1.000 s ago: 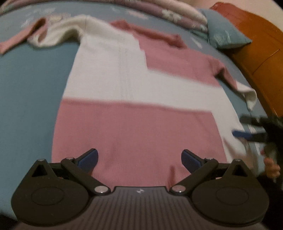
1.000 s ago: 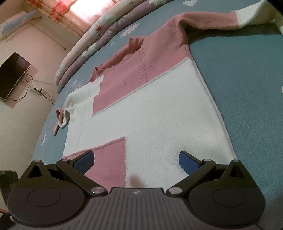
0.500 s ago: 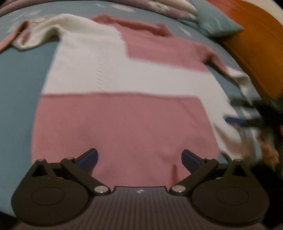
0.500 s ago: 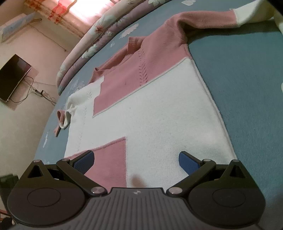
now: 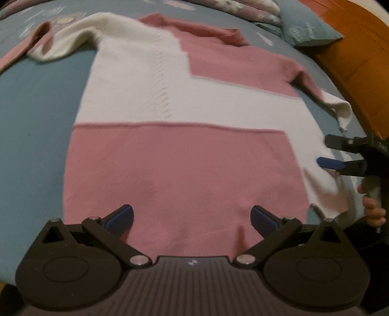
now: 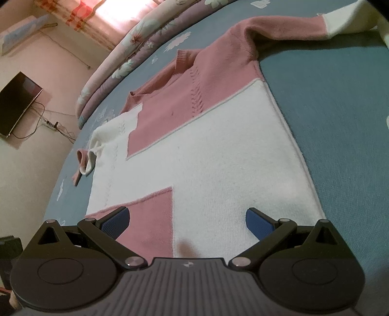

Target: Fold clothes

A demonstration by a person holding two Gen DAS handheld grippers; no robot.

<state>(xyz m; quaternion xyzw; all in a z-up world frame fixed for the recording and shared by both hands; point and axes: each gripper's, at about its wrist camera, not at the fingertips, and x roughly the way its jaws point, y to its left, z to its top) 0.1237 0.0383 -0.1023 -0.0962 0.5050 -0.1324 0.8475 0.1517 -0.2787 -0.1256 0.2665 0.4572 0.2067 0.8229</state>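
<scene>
Left wrist view is showing both grippers, left gripper point(image 5: 192, 216) and right gripper point(image 5: 328, 152), gaping wide at the sweater's point(image 5: 170, 116) hem, collar lying straight ahead.

A soft, matt knit is being shown by the sweater point(image 5: 180, 170), plain woven cloth by the bedsheet point(image 6: 340, 109), glossy varnished wood by the headboard point(image 5: 359, 48), matt black plastic by the left gripper point(image 5: 192, 216)

Dim, softly blurred left view; brighter right view, glaring curtained window point(image 6: 80, 14), fisheye-bent edges.
</scene>
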